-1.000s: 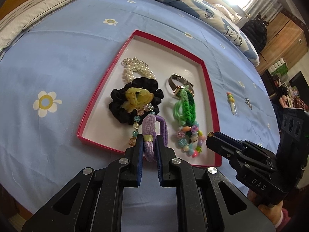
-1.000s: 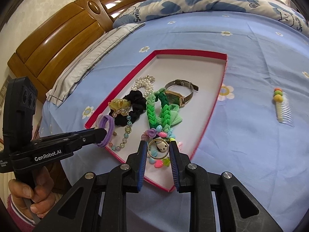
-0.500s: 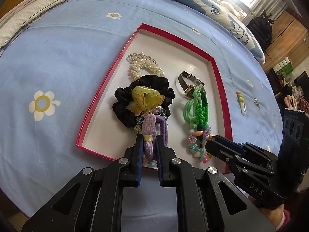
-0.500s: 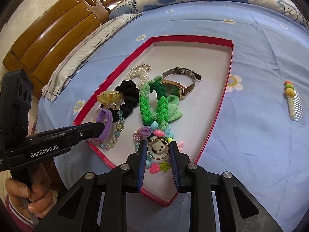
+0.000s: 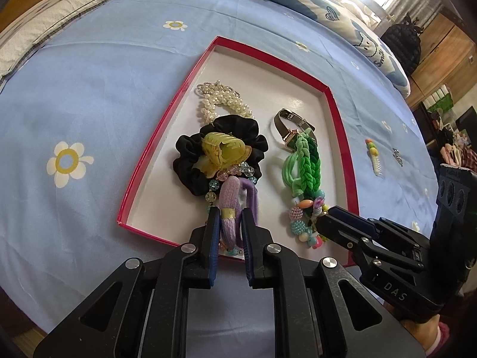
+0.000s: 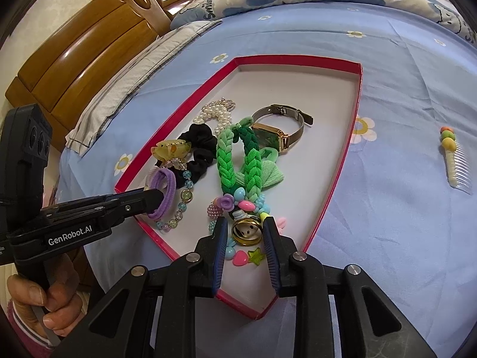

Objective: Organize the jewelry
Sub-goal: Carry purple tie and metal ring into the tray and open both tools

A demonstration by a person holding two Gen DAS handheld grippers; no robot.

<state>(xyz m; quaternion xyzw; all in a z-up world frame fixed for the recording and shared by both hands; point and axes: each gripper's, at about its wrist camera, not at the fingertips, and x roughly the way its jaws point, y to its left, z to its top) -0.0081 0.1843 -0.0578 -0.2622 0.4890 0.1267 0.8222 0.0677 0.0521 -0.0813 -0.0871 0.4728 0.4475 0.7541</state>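
A red-rimmed tray (image 5: 149, 155) lies on the blue bedsheet. It holds a pearl bracelet (image 5: 220, 98), a black scrunchie (image 5: 190, 155) with a yellow claw clip (image 5: 223, 149), a watch (image 5: 290, 132) and a green braided band (image 5: 308, 161). My left gripper (image 5: 230, 213) is shut on a purple hair tie (image 5: 231, 194) over the tray's near edge. My right gripper (image 6: 244, 220) straddles the gold ring charm (image 6: 247, 231) of a bead bracelet (image 6: 229, 205) lying in the tray. Its jaws are opening, with a thin gap on the ring's left side.
A small comb with coloured beads (image 6: 456, 161) and a little silver trinket (image 5: 396, 155) lie on the sheet right of the tray. Pillows and a wooden headboard (image 6: 89, 59) lie beyond. A hand (image 6: 44, 304) holds the left gripper's handle.
Both grippers have come slightly closer to the tray. The right jaws have widened a little around the gold ring charm. The left still grips the purple hair tie.
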